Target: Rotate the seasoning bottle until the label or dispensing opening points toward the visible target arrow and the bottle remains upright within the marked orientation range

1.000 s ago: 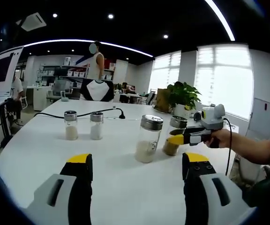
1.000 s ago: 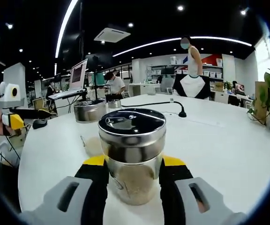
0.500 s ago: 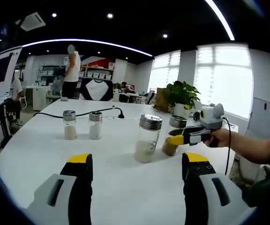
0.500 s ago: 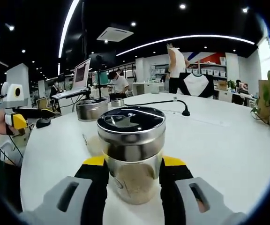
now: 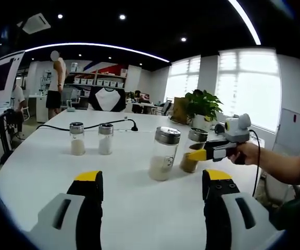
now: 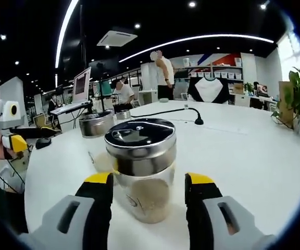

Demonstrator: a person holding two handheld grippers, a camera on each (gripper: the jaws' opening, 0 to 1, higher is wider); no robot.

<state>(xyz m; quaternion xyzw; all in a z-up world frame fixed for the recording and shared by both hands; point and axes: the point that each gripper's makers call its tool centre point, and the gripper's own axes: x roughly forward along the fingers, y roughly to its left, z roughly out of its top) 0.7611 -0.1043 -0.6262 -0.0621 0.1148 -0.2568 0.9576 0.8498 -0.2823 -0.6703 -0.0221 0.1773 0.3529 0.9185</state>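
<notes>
R gripper (image 6: 149,183) jaws open w/ gaps, straddling upright seasoning bottle (image 6: 141,174) at frame centre; L gripper (image 5: 152,182) open, empty.

Right tongs (image 6: 149,190) seem opened off the seasoning bottle (image 6: 141,167).

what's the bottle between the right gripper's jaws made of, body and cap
Seasoning bottle: the body looks like clear glass or hard plastic, since pale powder shows through it; which one is unclear. Its cap looks like brushed metal, silvery with soft reflections, and has a dark glossy top.
</notes>
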